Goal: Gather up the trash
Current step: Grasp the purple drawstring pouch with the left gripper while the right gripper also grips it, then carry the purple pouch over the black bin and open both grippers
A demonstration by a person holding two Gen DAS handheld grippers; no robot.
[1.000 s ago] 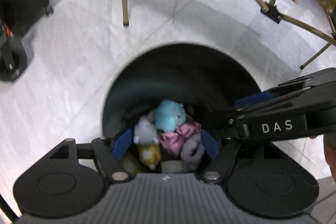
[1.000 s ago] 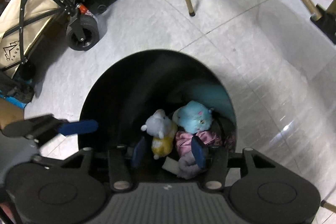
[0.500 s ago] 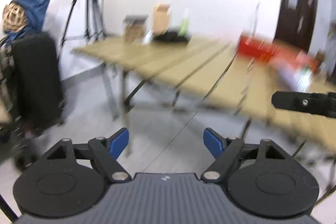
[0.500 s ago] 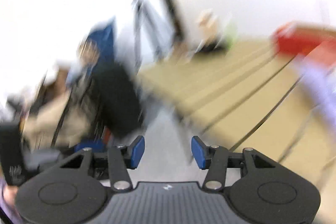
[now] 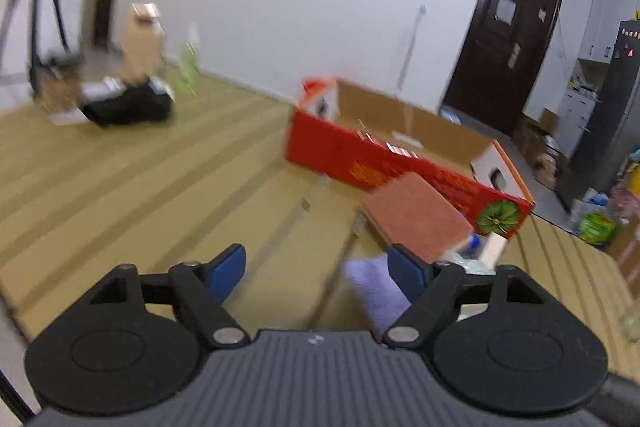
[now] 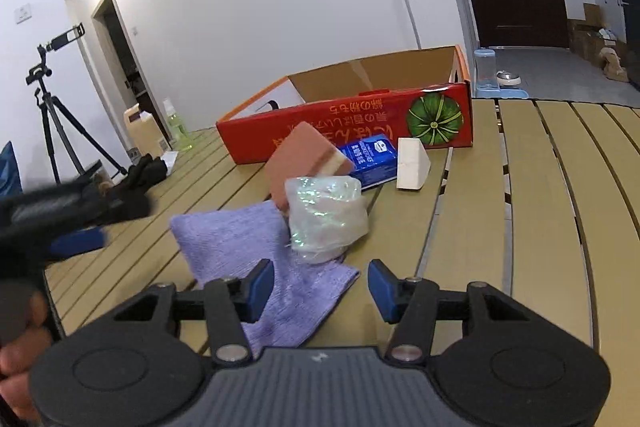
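Crumpled iridescent clear plastic wrapper (image 6: 326,217) sits on purple towel (image 6: 256,259) near slatted tan surface's (image 6: 560,187) front edge, dead ahead of spread, empty right hand-held gripper (image 6: 321,285); spread left hand-held gripper (image 5: 318,267) farther.

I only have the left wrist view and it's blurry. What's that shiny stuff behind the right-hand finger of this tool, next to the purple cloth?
Observer: A crumpled clear plastic wrap, resting on the far edge of the purple cloth.
Operator: Anything else loose near it?
Observer: A blue packet lies beyond it, between the pink sponge and a white wedge block.
Operator: Is the right tool free?
Observer: Yes, the right tool is open and empty, pointed at the wrap.
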